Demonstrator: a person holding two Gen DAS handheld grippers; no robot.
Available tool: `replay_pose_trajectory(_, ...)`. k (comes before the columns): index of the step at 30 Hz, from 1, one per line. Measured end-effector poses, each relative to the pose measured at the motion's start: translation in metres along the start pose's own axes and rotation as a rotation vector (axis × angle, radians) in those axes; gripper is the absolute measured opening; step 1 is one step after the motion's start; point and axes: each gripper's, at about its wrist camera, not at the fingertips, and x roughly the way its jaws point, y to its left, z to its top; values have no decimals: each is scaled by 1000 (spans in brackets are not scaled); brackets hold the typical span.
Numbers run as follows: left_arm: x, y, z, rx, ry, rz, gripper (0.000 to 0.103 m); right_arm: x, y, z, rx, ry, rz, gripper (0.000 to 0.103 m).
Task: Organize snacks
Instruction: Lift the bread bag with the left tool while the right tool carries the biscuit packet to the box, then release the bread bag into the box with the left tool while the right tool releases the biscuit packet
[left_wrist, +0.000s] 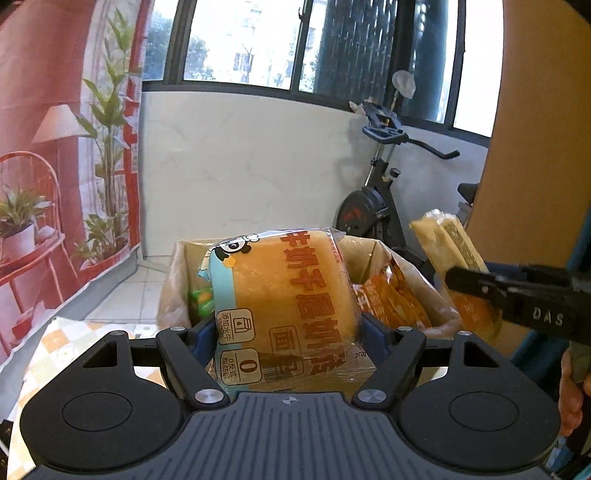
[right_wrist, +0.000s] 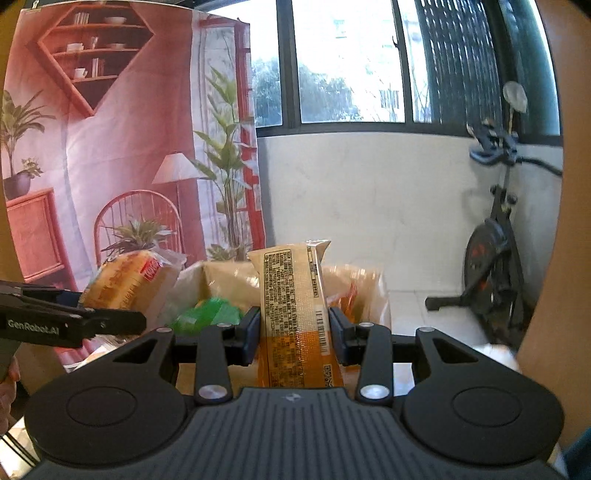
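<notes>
Snacks are being held one per claw above the cardboard box (left_wrist: 373, 251): a wide layered milk bread pack (left_wrist: 291, 306) is clamped across its sides by the left gripper (left_wrist: 288, 332), so those jaws are kept fairly wide. A slim yellow-orange cake pack (right_wrist: 295, 314) is pinched upright in the narrowly closed right gripper (right_wrist: 293, 332). Both are probably kept clear of the green pack (right_wrist: 207, 314) and orange pack (left_wrist: 391, 299) already lying in the box, far side of the checkered cloth (left_wrist: 55, 347).

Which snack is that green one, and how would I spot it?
Find the open cardboard box below the window. Inside, at its left, lies the green packet, low behind the held bread packs. It is the only green wrapper; the other packs are orange or yellow.
</notes>
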Motion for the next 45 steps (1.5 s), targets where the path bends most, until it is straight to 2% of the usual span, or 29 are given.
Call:
replay_pose_trajectory(10,56,5,15,30,67,10,79,79,-20,35,28,24,1,41)
replay_pose_trajectory(16,72,16,15,18,115,3,80,117,-23,34,22,79,9,41)
replay_pose_trajectory(20,78,18,15,30,135,17,80,128,-28,29,51,97,17,42)
replay_pose_trajectory(21,78,18,15,35,135,24,80,130,-29,28,55,97,15,43)
replay_pose_trajectory(23,75,17,15,44,126,33,80,130,-30,29,54,96,8,55)
replay_pose_trajectory(24,74,17,17,49,115,34,80,131,-30,29,53,94,0,56)
replay_pose_trajectory(33,51,12,27,48,65,44,80,107,-32,24,70,71,-5,57)
replay_pose_trajectory(45,0,18,5,41,-2,128,80,57,-28,-7,61,101,-8,57)
